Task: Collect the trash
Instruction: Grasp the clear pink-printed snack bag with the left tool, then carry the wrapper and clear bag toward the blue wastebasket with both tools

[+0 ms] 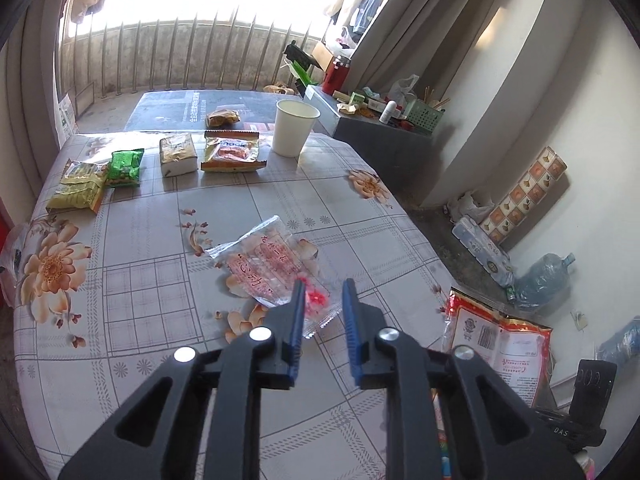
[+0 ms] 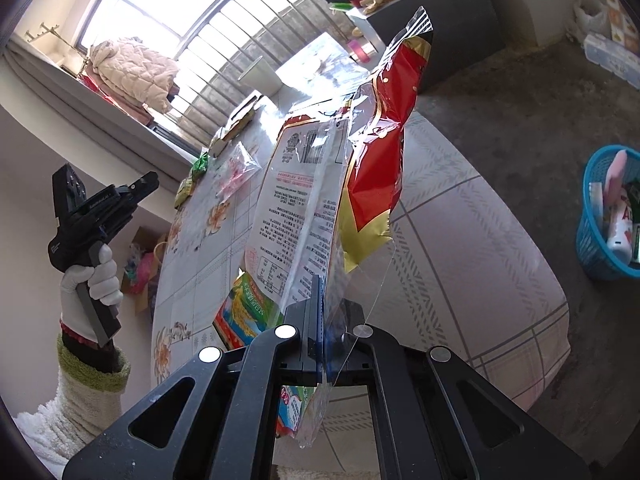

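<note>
Left gripper [image 1: 322, 292]: unclenched, empty, above clear wrapper [image 1: 272, 264] lying flat on table [image 1: 160, 360]. Right gripper [image 2: 322, 292]: clamped on red printed bag [image 2: 320, 184], held upright beyond table's edge.

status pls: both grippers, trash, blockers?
Left gripper open, empty, above clear pink wrapper. Right gripper shut on big red bag, lifted. No blockers in view.

A red and gold bag [image 2: 360, 184] screens much of the floral tablecloth [image 2: 460, 240] beyond the right gripper's fingers [image 2: 316, 320]. Beyond the left gripper's fingers [image 1: 298, 300], print on the far packets [image 1: 232, 152] is too small to read.
</note>
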A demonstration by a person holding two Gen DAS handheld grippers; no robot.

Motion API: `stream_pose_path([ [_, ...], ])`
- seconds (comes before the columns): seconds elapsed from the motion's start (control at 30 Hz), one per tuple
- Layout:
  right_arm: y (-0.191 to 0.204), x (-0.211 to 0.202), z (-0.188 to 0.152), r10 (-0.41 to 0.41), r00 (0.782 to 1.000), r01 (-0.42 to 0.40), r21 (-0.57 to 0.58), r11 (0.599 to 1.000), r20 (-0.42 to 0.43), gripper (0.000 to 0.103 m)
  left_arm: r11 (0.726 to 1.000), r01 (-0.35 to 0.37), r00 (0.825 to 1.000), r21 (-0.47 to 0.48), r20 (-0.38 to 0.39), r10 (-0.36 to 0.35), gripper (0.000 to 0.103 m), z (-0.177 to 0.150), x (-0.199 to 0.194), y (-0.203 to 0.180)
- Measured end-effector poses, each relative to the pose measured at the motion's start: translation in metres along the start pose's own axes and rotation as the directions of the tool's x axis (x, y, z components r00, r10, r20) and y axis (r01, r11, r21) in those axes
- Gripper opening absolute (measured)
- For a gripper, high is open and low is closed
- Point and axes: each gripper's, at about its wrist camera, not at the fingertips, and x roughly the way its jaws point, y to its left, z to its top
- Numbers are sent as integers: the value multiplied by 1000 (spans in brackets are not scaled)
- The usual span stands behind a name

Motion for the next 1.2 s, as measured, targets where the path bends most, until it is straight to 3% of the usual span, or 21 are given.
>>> stream_pose_path([
  [0.03,0,0,0,-2,1000,2,-3,1000,-2,0,1000,-7,1000,14,-13,7,42,5,12,4],
  [0.2,0,7,6,-16,1000,16,-13,1000,-17,0,989,-71,990,132,-110,85,61,33,80,23],
  [0.3,-3,13,10,-23,999,23,-9,1000,-29,0,979,-106,981,176,-144,132,66,48,114,36],
  [0.4,-8,19,14,-32,999,32,4,999,-43,0,974,-86,975,211,-184,126,71,59,138,44],
  [0.53,-12,27,15,-33,998,35,23,999,-60,0,953,-78,945,293,-284,164,72,54,164,45],
  [0.63,-11,33,18,-30,997,32,29,999,-66,0,917,-92,946,388,-255,203,72,45,165,37],
  [0.7,-9,36,20,-29,997,31,27,999,-69,0,916,-93,944,389,-259,206,67,42,163,35],
  [0.8,-6,37,21,-33,997,34,18,999,-68,0,913,-97,941,396,-263,214,51,35,155,28],
  [0.97,-8,34,14,-38,998,39,16,999,-59,0,893,-157,932,423,-237,276,15,20,141,16],
  [1.07,-6,31,10,-48,998,49,15,999,-48,0,901,-163,934,402,-232,273,7,9,127,10],
  [1.2,-1,23,5,-54,998,55,20,998,-27,0,896,-178,947,408,-176,268,5,-7,98,-11],
])
